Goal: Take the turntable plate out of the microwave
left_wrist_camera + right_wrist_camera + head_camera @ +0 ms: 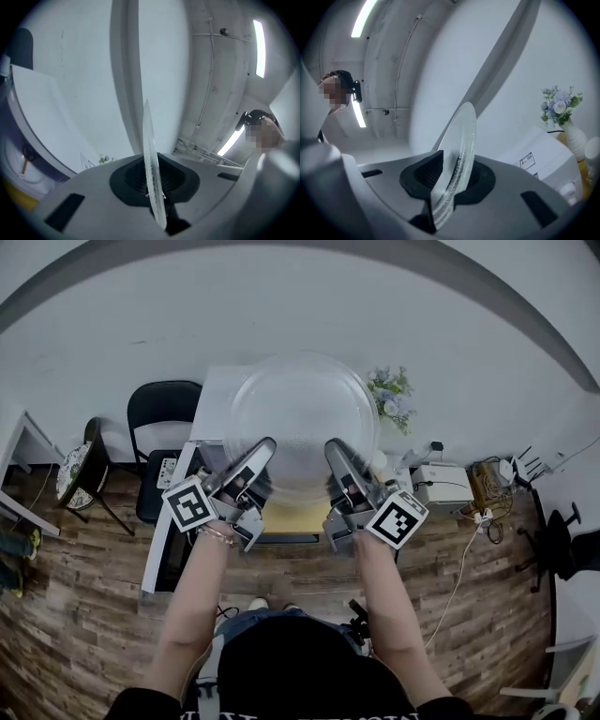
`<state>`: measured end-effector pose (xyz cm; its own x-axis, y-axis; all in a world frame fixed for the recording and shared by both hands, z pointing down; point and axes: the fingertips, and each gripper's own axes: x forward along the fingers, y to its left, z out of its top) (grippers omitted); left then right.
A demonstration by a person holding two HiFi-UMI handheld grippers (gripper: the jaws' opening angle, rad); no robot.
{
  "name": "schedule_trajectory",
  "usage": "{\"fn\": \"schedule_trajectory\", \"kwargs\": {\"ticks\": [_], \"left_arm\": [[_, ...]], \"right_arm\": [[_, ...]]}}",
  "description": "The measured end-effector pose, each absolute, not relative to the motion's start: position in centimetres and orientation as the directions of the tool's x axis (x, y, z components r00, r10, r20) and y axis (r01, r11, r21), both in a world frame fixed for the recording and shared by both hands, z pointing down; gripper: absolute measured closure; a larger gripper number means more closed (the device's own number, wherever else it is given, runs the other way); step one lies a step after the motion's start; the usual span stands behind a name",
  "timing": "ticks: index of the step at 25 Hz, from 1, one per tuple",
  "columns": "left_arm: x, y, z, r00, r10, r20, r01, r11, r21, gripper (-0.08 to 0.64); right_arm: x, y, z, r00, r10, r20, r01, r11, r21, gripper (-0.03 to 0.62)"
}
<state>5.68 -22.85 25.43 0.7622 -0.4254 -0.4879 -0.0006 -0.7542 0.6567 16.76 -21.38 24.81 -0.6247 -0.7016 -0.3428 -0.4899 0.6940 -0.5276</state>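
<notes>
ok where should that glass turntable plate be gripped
By its thin rim, edge-on from the near side, one gripper each side: the glass turntable plate is a wide flat disc, so only its edge fits the jaws. Left gripper and right gripper hold it so.

No legible text in any view. White microwave [548, 157] carries a small sticker [527, 161] — print too small to read. Marker cube [190, 504] on left gripper [265, 446] and marker cube [397, 519] on right gripper [334, 448] — black-and-white square patterns only, no characters.
</notes>
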Motion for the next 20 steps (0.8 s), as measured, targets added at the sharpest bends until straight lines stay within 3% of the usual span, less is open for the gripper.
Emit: {"fn": "schedule_trajectory", "kwargs": {"ticks": [8,20], "left_arm": [[6.3,-24.1,21.5,0.780,-0.417,-0.467,-0.196,-0.871,0.450,0.497],[6.4,-23.3,19.1,0.749,-0.427,-0.507,-0.357,-0.904,0.234,0.445]], "right_arm": [[17.0,-22.3,21.0,-0.609,-0.683,-0.404,-0.587,0.730,-0.349,0.492],[16.6,-21.6,18.8,-0.602,-0.659,-0.451,-0.663,0.727,-0.178,0.466]]}}
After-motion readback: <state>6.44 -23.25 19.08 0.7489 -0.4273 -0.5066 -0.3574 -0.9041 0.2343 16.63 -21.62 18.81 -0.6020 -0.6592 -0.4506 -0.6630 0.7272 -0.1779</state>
